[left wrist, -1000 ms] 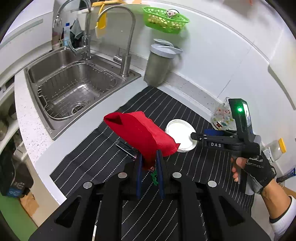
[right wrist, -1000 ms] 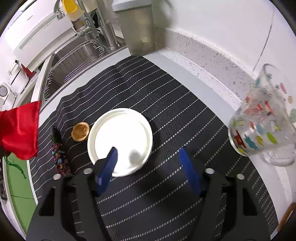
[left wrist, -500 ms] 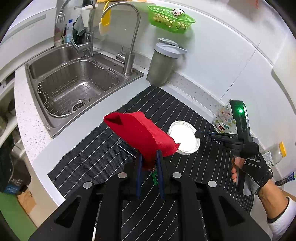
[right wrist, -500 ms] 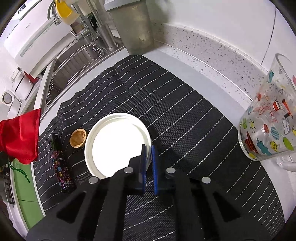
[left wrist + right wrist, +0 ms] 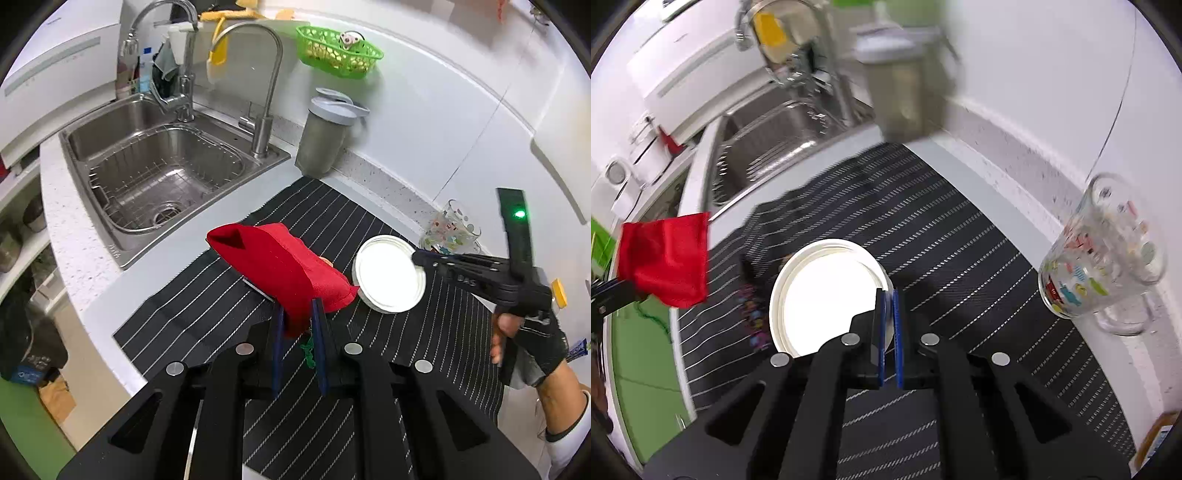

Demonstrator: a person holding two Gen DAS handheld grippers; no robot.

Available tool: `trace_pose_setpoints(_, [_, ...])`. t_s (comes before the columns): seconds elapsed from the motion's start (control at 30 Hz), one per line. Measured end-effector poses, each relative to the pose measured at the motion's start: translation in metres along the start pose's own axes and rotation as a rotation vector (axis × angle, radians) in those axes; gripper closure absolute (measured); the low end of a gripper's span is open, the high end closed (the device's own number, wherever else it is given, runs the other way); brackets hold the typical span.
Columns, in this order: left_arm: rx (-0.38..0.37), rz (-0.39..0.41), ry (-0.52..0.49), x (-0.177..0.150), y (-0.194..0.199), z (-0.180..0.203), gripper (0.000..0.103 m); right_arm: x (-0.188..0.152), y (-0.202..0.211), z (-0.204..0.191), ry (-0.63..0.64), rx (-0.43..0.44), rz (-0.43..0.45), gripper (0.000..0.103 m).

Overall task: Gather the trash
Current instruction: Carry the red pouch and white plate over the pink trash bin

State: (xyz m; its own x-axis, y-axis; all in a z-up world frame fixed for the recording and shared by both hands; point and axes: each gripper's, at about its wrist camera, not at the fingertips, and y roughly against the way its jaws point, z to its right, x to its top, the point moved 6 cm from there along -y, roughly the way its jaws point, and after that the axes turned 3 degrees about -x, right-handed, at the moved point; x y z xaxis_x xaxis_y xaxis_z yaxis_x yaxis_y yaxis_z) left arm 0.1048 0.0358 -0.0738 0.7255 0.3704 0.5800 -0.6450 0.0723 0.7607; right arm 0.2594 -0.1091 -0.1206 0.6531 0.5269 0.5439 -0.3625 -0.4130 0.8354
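Note:
My left gripper (image 5: 298,314) is shut on a red cloth bag (image 5: 280,269) and holds it open-mouthed above the striped black mat (image 5: 221,295). The bag also shows at the left of the right wrist view (image 5: 665,258). My right gripper (image 5: 888,295) is shut on the rim of a white round plastic lid (image 5: 827,295) and holds it tilted above the mat. In the left wrist view the lid (image 5: 388,275) hangs just right of the bag. A dark printed wrapper (image 5: 753,317) lies on the mat, partly behind the lid.
A steel sink (image 5: 159,173) with a wire basket lies to the left. A grey lidded bin (image 5: 325,136) stands at the wall. A printed glass mug (image 5: 1104,258) stands at the mat's right edge. A green basket (image 5: 336,51) hangs on the wall.
My right gripper shut on the rim of the white lid and lifted it off the mat, tilting it towards the red bag. The left gripper kept holding the bag.

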Motion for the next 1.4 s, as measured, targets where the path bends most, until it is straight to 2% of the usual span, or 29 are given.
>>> trace_pose_setpoints(0.2, [0.049, 0.025, 0.029, -0.023, 0.040, -0.012, 0.088, -0.012, 0.045, -0.052, 0.116, 0.062, 0.053, 0.099])
trace_pose_setpoints(0.37, [0.119, 0.051, 0.094, -0.059, 0.084, -0.036, 0.088, -0.027, 0.067, -0.107, 0.221, 0.136, 0.075, 0.099])
trace_pose_setpoints(0.7, [0.312, 0.095, 0.292, -0.158, 0.184, -0.117, 0.088, -0.067, 0.075, -0.272, 0.436, 0.343, 0.041, 0.099])
trace_pose_setpoints(0.9, [0.389, 0.097, 0.403, -0.224, 0.226, -0.177, 0.088, -0.107, 0.058, -0.374, 0.538, 0.404, -0.021, 0.099])
trace_pose_setpoints(1.07, [0.409, 0.065, 0.466, -0.272, 0.228, -0.231, 0.088, -0.142, 0.020, -0.441, 0.576, 0.411, -0.087, 0.099])
trace_pose_setpoints(1.17, [0.412, 0.035, 0.486, -0.297, 0.209, -0.267, 0.088, -0.163, -0.020, -0.468, 0.579, 0.402, -0.119, 0.099])
trace_pose_setpoints(1.4, [0.392, -0.033, 0.535, -0.375, 0.104, -0.360, 0.088, -0.219, -0.148, -0.488, 0.557, 0.356, -0.187, 0.099])
